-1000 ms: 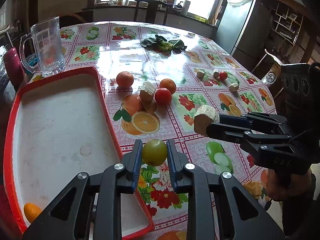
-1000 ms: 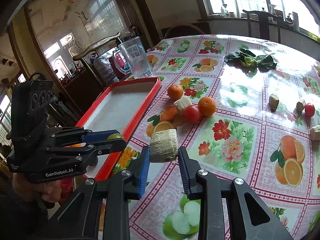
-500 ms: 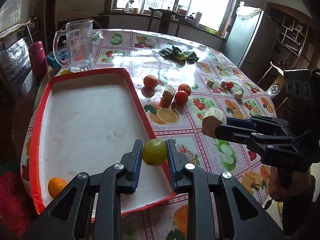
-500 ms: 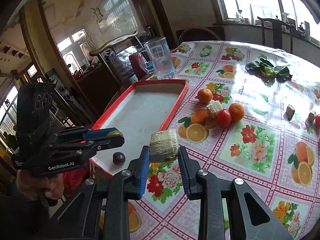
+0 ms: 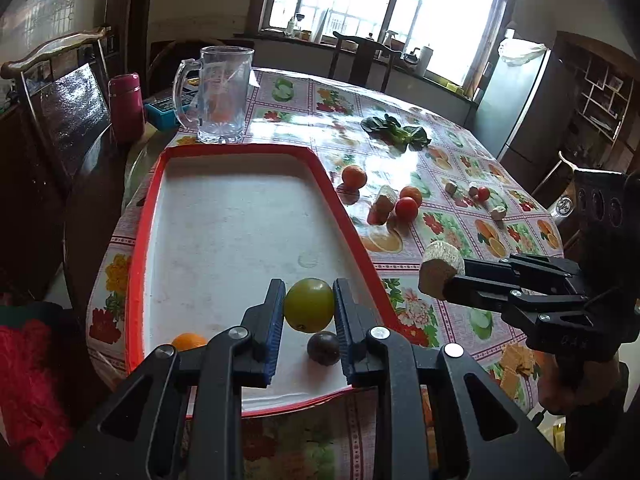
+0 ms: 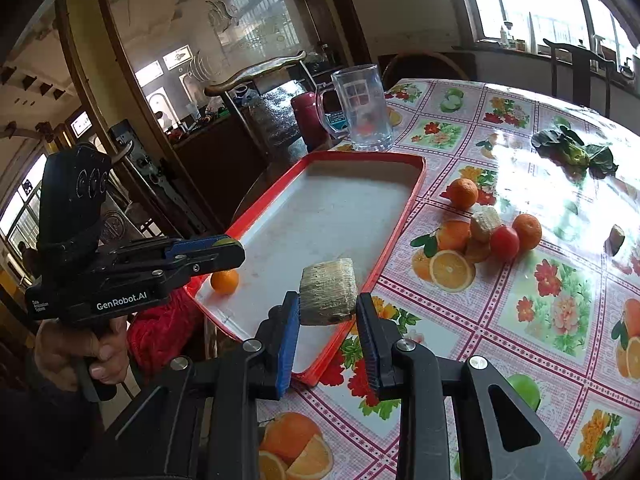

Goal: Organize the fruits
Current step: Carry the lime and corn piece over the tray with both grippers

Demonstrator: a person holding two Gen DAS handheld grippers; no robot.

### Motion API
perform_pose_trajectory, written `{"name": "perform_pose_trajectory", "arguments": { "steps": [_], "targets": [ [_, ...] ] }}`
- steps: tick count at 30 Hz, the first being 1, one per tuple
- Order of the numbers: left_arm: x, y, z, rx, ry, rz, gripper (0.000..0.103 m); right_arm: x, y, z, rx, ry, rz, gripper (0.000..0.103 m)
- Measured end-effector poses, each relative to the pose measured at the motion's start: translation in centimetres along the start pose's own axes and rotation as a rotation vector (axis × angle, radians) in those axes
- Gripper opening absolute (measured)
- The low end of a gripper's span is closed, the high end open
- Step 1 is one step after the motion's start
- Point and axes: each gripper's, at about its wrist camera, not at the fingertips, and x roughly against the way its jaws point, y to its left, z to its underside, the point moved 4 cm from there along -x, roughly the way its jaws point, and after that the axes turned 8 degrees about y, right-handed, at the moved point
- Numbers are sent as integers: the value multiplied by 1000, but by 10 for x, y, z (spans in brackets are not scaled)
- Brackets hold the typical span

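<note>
Green fruit [image 5: 309, 305] and a tan ridged chunk [image 6: 328, 291], each clamped in a gripper above the red-rimmed tray [image 5: 344, 216].

The left gripper [image 5: 308, 312] was closed on the round green fruit, which shows no long axis; it hung over the tray's near end, above a dark purple fruit [image 5: 323, 348] and near an orange [image 5: 188, 341] lying in the tray. The right gripper [image 6: 328, 316] pinched the chunk by its two side faces, its short length running across the jaws, its cut ends facing the pads, over the tray's near right rim. A second earlier both pieces were over the flowered tablecloth [image 6: 520, 320] right of the tray; since then both grippers had moved left, so the fruit now hung inside the rim. Loose oranges, a tomato [image 6: 505, 242] and another chunk stayed on the cloth.
</note>
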Motion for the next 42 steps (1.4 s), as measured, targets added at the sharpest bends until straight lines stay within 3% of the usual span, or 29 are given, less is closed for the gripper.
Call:
{"name": "perform_pose_trajectory", "arguments": {
  "steps": [19, 42],
  "targets": [
    [2, 52, 3, 102, -18, -40, 21, -35, 25, -9, 32, 52, -29, 29],
    [-44, 76, 1, 139, 68, -57, 21, -90, 29, -12, 67, 157, -14, 29]
  ]
}}
